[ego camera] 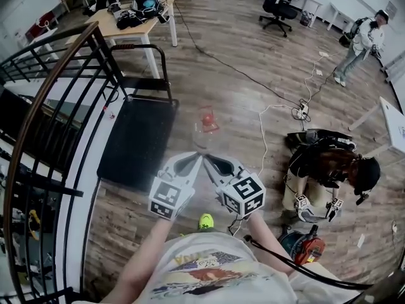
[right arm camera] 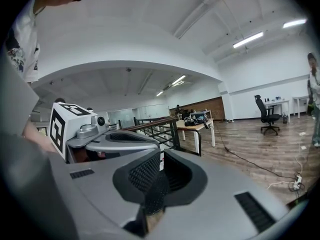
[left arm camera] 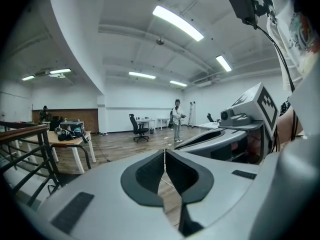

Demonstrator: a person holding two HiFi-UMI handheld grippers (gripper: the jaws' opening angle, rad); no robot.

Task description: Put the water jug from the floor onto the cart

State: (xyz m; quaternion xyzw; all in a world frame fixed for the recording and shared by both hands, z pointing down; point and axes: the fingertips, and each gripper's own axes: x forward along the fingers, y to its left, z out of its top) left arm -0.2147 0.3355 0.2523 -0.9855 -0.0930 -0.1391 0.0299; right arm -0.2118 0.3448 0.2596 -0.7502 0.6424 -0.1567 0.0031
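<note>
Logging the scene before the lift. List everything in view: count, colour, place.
water jug: 1, clear with red cap, just ahead of both gripper tips
cart: 1, black, on the floor left of the jug
table: 1, wood top, white legs, far left
office chair: 1, black, far end
railing: 1, black, brown handrail, left edge
standing person: 1, far right
crouching person: 1, dark clothes, right
cables: several, white and black, floor
left gripper: 1, grey, jaws together
right gripper: 1, grey, jaws together
</note>
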